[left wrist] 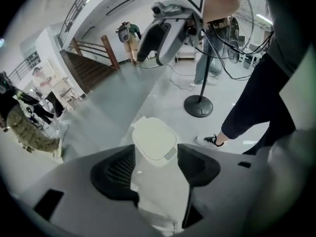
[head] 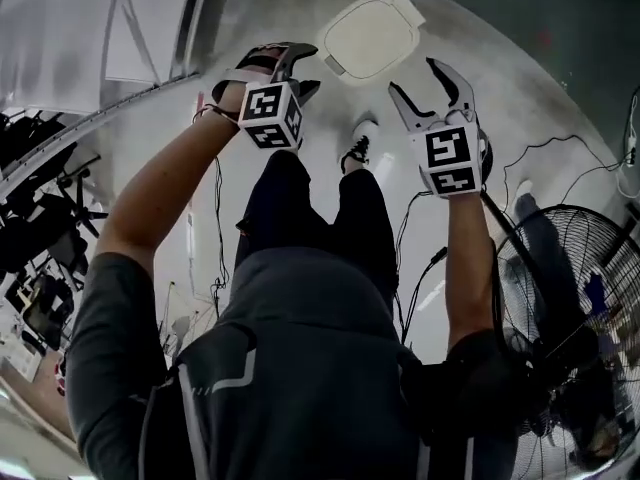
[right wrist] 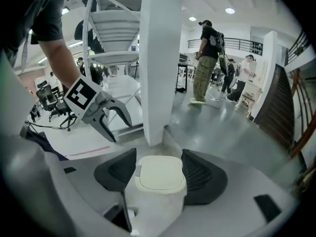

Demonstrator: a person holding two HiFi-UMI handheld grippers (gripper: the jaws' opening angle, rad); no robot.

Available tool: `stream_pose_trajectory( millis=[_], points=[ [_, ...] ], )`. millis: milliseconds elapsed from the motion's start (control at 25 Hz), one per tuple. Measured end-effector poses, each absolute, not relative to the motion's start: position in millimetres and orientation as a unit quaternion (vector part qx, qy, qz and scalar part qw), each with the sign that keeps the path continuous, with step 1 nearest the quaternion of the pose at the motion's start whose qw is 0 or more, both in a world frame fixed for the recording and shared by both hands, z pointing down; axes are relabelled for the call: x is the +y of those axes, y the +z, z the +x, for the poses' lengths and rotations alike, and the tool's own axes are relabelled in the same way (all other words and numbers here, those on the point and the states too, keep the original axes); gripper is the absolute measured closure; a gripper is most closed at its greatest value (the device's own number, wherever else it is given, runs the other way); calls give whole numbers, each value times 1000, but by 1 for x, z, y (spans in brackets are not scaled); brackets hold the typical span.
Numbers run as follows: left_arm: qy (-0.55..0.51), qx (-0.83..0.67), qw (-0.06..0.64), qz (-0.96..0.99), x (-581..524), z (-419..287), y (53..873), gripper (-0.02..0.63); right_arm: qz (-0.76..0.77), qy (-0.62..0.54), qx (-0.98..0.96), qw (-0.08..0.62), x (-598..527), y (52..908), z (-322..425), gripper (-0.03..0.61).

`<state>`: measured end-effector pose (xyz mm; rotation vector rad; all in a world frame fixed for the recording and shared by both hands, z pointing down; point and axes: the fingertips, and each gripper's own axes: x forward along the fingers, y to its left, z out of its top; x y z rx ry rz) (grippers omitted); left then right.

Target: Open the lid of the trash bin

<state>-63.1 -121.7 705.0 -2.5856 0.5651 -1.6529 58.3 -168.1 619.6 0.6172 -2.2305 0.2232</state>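
A white trash bin stands on the grey floor with its cream lid (head: 368,36) lying flat and closed. Both grippers hover above it, apart from it. My left gripper (head: 300,71) is open, and in the left gripper view the lid (left wrist: 154,139) shows between its dark pads (left wrist: 114,172). My right gripper (head: 427,86) is open too, a little right of the bin. The lid (right wrist: 159,173) sits centred between the jaws in the right gripper view. Nothing is held in either gripper. Each gripper shows in the other's view: the right gripper (left wrist: 163,38) and the left gripper (right wrist: 106,117).
A standing fan (head: 570,298) is at the right, its round base (left wrist: 198,106) near the bin. Cables (head: 560,158) trail across the floor. The person's shoe (head: 360,143) is just short of the bin. A white pillar (right wrist: 160,58) rises behind it. People (right wrist: 205,63) stand farther off.
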Motion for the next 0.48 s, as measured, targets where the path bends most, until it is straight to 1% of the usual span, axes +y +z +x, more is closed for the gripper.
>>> stream_pose_trajectory(
  millis=[320,480],
  points=[
    [-580,95,-17,-809,-96,-53,825,351,290,125,-871,377,-172,681,72,288],
    [-597,83,-26,-798,-93,-50,870,351,298,136,-868,375,-168,710,73,288]
  ],
)
